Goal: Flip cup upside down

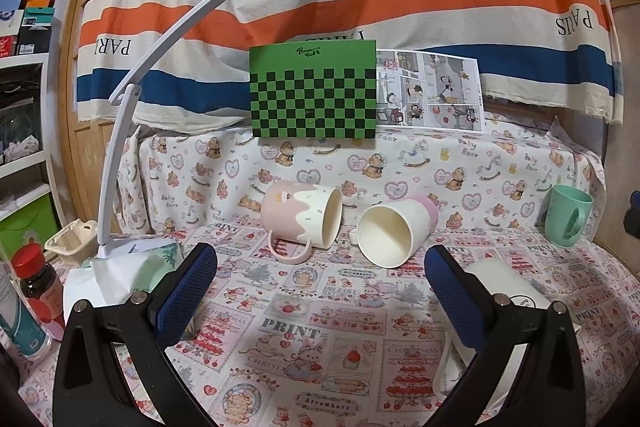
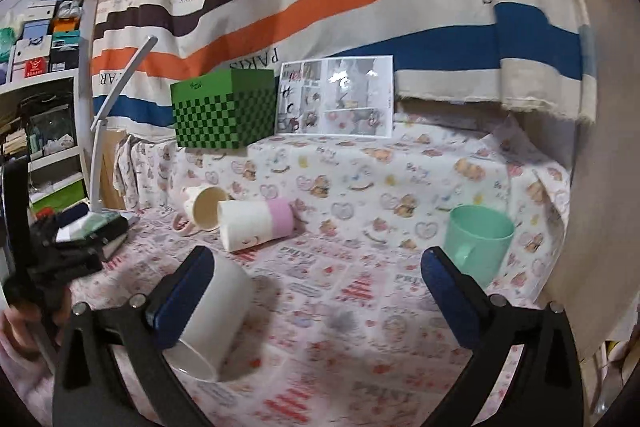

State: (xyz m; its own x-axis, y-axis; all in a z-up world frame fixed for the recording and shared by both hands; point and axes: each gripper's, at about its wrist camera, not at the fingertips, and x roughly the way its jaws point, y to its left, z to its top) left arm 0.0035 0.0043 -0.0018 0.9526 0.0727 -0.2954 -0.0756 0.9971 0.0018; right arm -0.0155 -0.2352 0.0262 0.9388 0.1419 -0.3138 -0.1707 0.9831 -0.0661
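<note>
Both tongs gape wide over the table, gripping nothing.

The left tongs face two tipped cups, a pink mug and a pink-banded cup. Just beside the right tongs lies a white cup; a green cup stands upright.

A green checkered box stands beside a comic sheet.

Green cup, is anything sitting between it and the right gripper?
Nothing visible does. The green cup stands upright just beyond the open right gripper, with only bare tablecloth between. The white cup lies off to its left finger's side.
</note>
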